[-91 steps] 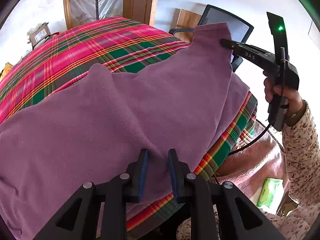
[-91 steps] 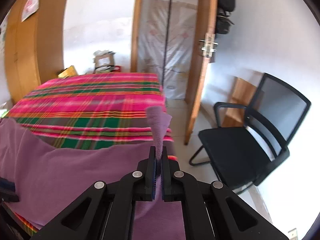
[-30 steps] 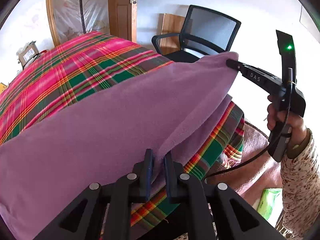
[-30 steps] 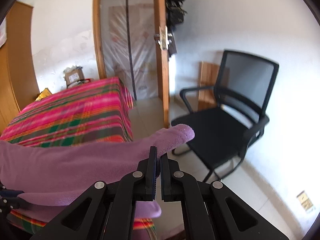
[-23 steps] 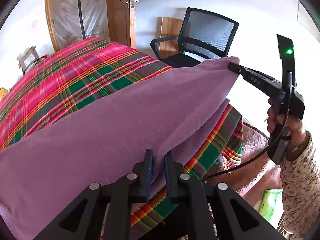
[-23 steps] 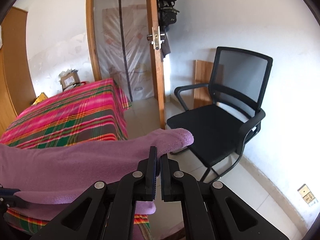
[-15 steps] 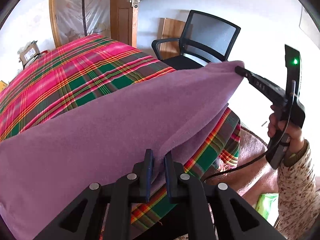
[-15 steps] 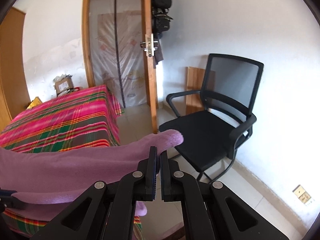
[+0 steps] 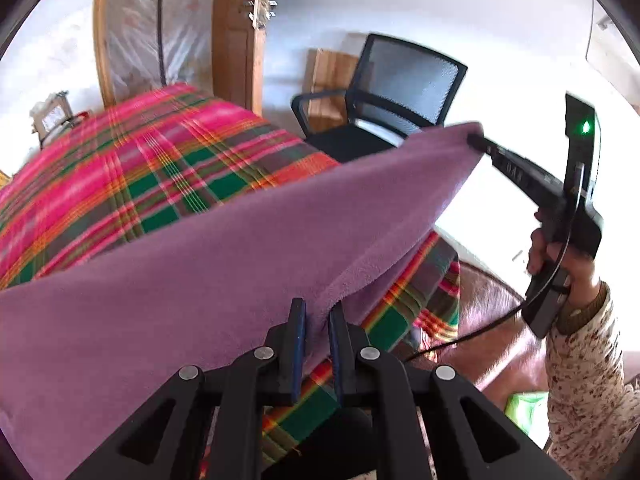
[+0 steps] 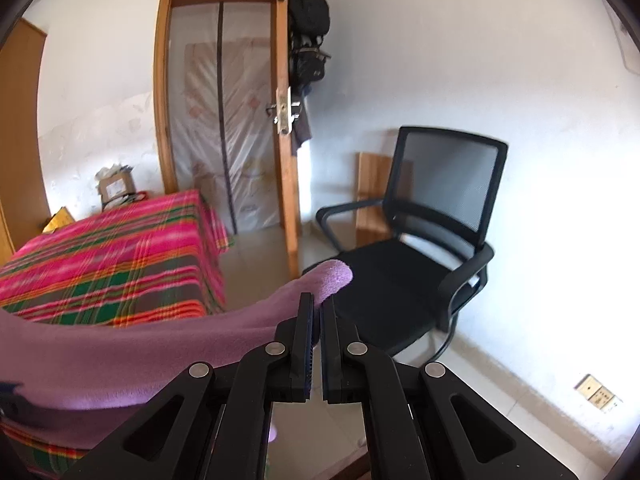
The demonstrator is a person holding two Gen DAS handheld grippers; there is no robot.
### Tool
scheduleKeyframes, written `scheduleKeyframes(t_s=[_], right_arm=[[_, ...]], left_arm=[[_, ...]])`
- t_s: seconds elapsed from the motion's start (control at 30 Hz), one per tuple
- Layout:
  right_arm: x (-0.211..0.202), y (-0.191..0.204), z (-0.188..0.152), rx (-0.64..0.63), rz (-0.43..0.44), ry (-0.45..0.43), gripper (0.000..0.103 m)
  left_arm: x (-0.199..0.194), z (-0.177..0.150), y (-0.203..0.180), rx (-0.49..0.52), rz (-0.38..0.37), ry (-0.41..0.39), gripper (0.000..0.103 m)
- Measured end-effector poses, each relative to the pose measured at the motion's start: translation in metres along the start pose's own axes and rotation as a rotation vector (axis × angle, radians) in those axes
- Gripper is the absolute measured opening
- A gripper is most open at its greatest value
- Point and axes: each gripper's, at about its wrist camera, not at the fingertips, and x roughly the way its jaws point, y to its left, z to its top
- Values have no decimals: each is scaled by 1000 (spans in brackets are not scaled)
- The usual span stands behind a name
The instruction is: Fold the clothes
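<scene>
Plaid bed [image 9: 160, 176] below. Purple garment [image 9: 224, 264] stretched between both grippers: left gripper [image 9: 317, 336] fingers clamp its near edge, right gripper [image 10: 316, 320] fingers pinch its far corner.

- bed [image 9: 168, 184] under a pink, green and orange plaid cover; tiled floor [image 10: 256, 268] beside it
- purple fleece garment [image 9: 200, 288] draped over its near end

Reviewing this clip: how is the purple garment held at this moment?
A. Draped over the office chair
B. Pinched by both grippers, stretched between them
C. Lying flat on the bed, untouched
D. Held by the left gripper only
B: the left gripper and the right gripper each clamp an edge of the purple garment, which spans between them above the plaid bedspread.
</scene>
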Motion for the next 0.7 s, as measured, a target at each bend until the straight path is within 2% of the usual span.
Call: scheduleKeyframes(t_s=[0.07,0.13,0.47,0.53,0.7], right_arm=[[6,0,-4,-11,-1,26,3],[22,2,-14,-25,-5,90,3],[48,-10,-43,56,52,214,3],[48,-12,-41,74,65,211,3],[35,-15,-15,80,96,125,3]], left_arm=[[9,-3,1,-5,2,34,11],[16,-5,3,-17,0,59,11],[19,-8,1,-16,16,70,11],[16,-6,2,-29,14,61,11],[0,4,3,-50,37,-14,11]])
